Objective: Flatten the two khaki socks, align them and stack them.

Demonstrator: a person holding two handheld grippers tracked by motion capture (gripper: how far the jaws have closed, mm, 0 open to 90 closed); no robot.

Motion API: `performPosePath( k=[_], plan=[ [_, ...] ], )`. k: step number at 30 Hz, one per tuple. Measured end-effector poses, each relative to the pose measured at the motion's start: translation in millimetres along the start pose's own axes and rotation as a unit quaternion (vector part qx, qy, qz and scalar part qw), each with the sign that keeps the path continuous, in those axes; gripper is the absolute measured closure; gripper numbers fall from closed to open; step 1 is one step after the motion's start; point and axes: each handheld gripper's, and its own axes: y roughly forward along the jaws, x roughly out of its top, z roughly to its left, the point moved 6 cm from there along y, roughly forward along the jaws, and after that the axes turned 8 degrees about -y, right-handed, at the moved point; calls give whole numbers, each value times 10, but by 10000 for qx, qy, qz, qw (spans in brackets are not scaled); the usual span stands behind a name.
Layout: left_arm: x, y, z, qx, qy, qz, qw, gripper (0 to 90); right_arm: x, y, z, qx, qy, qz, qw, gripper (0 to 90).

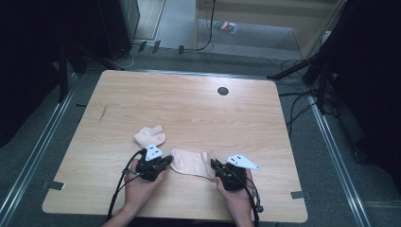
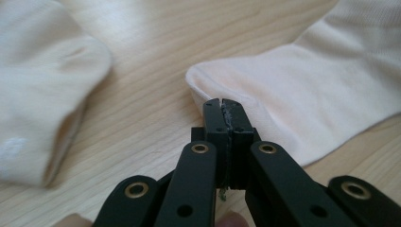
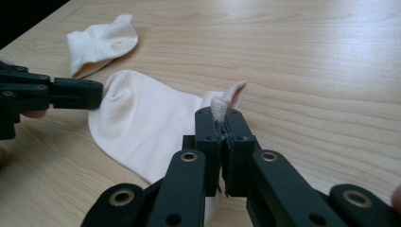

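The flat sock (image 1: 191,163) lies on the near part of the table, stretched between the two grippers. The right gripper (image 3: 222,120) has its jaws fully closed on the cuff end, and a small fold of fabric stands up between the tips. The left gripper (image 2: 222,111) also stands with its jaws pressed together, at the rounded toe end of this sock; in the right gripper view its tip touches the edge of the fabric there, so I judge it pinches a thin bit of cloth, although the left gripper view does not show clearly how much is caught. Holding the sock at both ends probably serves to keep it flat and tight, ready for lifting, folding or laying it on its partner.

The second sock (image 1: 150,136) lies crumpled just beyond the left gripper, apart from the first one and touched by nothing.

The table (image 1: 189,104) is of light wood grain with rounded corners, and a small dark round cap (image 1: 222,91) sits near its far edge. Around it is grey carpet floor (image 1: 179,33) with black cables, dark stands at both sides, and a pale wooden piece of furniture at the back.
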Motion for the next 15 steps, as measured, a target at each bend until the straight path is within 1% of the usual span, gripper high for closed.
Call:
performPosePath(
  k=[1, 3, 4, 5, 7, 9, 10, 12, 13, 15],
  plan=[
    [8, -47, 10, -1, -58, -88, 9999, 900, 0, 0, 0, 0, 0, 0, 10000, 875],
    [7, -159, 39, -62, -172, -168, 9997, 900, 13, -25, 22, 25, 23, -31, 10000, 875],
    [-30, -266, 68, -60, -242, -203, 9995, 900, 17, -43, 48, 57, -20, -37, 10000, 875],
    [-30, -266, 68, -60, -242, -203, 9995, 900, 17, -43, 48, 57, -20, -37, 10000, 875],
    [-103, -357, 94, -32, -327, -223, 9992, 900, 8, -48, 89, 119, -39, -16, 9999, 875],
    [-191, -427, 118, -44, -457, -226, 9987, 900, -12, -35, 134, 169, -93, 44, 9998, 875],
    [-228, -453, 128, -69, -523, -219, 9984, 900, -26, 1, 167, 212, -160, 103, 9996, 875],
    [-274, -492, 153, -74, -687, -276, 9972, 900, -29, 21, 184, 217, -178, 128, 9995, 876],
    [-283, -500, 161, -52, -704, -283, 9971, 900, -32, 50, 199, 213, -231, 147, 9994, 876],
    [-317, -506, 162, -42, -707, -213, 9973, 900, -40, 80, 222, 184, -235, 192, 9994, 876]
  ],
)
